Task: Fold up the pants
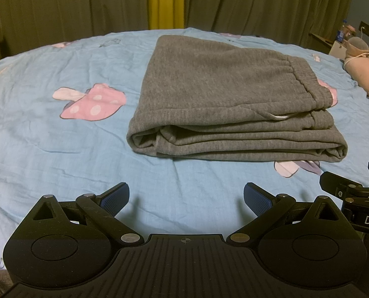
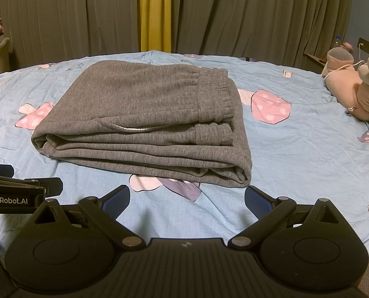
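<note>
Left claw (image 1: 186,200) and right claw (image 2: 187,202) wide open, empty, short of folded grey pants (image 2: 144,121): soft, thick, limp; best gripped at stacked near edge.

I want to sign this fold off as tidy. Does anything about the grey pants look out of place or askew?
Mostly neat: the grey pants lie in a flat stack on the blue bedsheet. One oddity: a white drawstring pokes out from under the top layer at the near side. Both grippers are open and clear of the cloth.
</note>
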